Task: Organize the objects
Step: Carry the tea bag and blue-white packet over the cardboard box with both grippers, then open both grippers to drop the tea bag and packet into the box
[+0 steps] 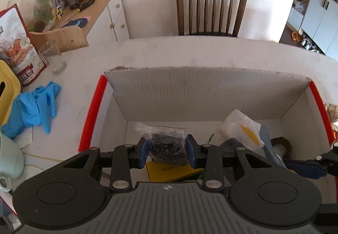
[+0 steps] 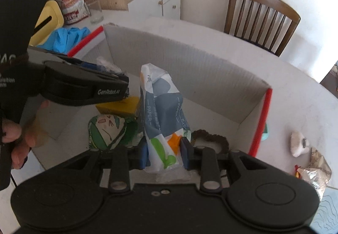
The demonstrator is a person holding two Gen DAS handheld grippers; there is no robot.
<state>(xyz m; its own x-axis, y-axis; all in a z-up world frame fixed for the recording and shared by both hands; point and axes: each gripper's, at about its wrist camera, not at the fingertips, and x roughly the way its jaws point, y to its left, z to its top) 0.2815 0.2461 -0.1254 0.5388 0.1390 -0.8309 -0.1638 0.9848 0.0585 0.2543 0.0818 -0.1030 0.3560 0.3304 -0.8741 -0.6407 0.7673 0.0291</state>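
An open cardboard box [image 1: 190,94] with red edges stands on the white table; it also shows in the right wrist view [image 2: 190,65]. My left gripper [image 1: 168,151] is shut on a clear bag of dark tea leaves [image 1: 168,147] and holds it over the box. My right gripper [image 2: 163,152] is shut on a tissue paper pack [image 2: 162,111] with grey, green and orange print, standing upright inside the box. A yellow box [image 2: 120,107], a green cloth pouch [image 2: 105,130] and a brown ring-shaped thing [image 2: 211,139] lie in the box.
Blue gloves [image 1: 33,107], a glass [image 1: 55,58], a red snack bag [image 1: 19,48] and a yellow container [image 1: 6,90] sit left of the box. A white object [image 2: 299,143] and a foil wrapper [image 2: 314,170] lie to its right. A chair [image 1: 211,10] stands behind the table.
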